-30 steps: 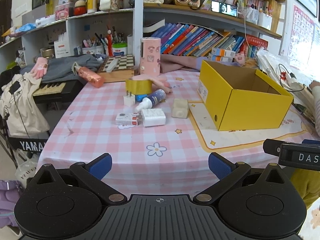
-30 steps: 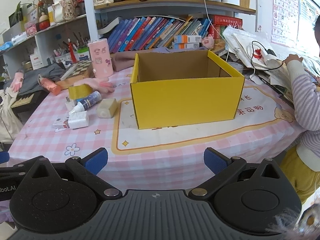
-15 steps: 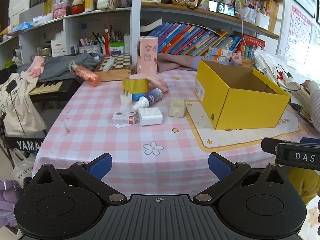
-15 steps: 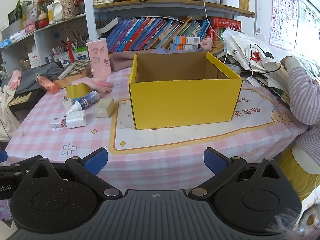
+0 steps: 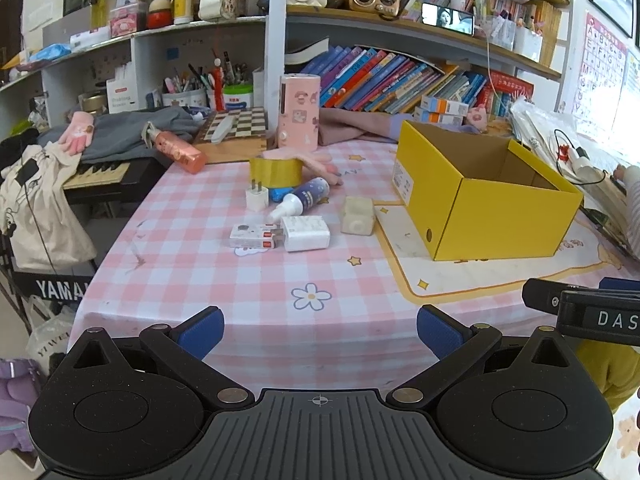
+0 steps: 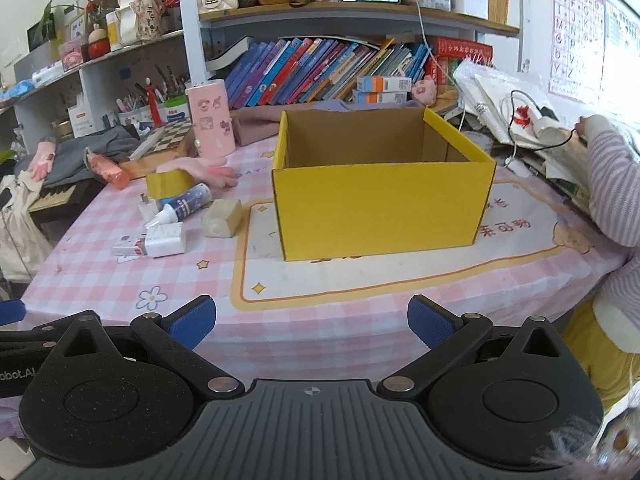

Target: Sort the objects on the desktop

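Note:
An open yellow cardboard box (image 5: 500, 216) (image 6: 380, 208) stands empty on a mat on the pink checked table (image 5: 200, 276). Left of it lie small items: a white charger block (image 5: 306, 233) (image 6: 166, 240), a flat white and red pack (image 5: 252, 236), a blue and white bottle (image 5: 302, 198) (image 6: 182, 204), a small white plug (image 5: 256, 197), a beige cube (image 5: 357, 216) (image 6: 222, 218) and a yellow tape roll (image 5: 276, 172) (image 6: 170, 182). My left gripper (image 5: 319, 328) is open at the table's near edge, well short of the items. My right gripper (image 6: 311, 322) is open, facing the box.
A pink cylinder (image 5: 299, 112), a chessboard (image 5: 236, 130) and a pink glove (image 5: 316, 160) sit behind the items. Bookshelves line the back. A keyboard (image 5: 96, 176) stands off the left edge. A person's striped sleeve (image 6: 612, 184) reaches over clutter at the right.
Both grippers have drawn slightly back and up from the table, so the objects look a little farther. Both stay open; nothing on the table has moved.

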`<state>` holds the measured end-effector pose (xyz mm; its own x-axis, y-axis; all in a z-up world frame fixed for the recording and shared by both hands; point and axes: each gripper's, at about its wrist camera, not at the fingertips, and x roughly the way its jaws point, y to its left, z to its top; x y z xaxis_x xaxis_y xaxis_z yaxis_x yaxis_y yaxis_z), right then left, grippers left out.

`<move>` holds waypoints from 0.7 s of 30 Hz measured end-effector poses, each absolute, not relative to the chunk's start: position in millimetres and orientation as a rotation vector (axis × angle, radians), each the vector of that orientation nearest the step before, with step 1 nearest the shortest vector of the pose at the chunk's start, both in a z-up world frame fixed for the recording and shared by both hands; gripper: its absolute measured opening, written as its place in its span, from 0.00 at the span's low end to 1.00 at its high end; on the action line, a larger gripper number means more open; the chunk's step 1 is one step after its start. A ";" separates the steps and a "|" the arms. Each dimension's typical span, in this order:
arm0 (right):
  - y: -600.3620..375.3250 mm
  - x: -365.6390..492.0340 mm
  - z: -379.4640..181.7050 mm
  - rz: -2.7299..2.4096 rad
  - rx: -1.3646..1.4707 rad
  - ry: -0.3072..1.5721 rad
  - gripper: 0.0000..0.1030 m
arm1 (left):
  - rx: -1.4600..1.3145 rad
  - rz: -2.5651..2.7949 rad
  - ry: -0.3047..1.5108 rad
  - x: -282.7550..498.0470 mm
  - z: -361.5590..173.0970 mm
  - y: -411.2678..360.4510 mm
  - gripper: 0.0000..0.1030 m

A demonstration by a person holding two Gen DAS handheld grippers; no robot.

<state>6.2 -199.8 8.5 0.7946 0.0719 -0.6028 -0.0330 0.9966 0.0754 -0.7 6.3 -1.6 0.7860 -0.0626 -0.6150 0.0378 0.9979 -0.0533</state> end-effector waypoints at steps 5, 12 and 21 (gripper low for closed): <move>-195.7 4.5 8.3 0.062 0.044 0.652 1.00 | -0.035 -0.057 0.659 -2.7 -0.2 6.4 1.00; -190.2 4.4 7.0 0.082 0.029 0.659 1.00 | -0.036 -0.057 0.656 -3.8 0.7 7.6 1.00; -186.1 5.3 5.7 0.131 0.053 0.674 1.00 | -0.043 -0.058 0.652 -6.1 0.5 16.4 1.00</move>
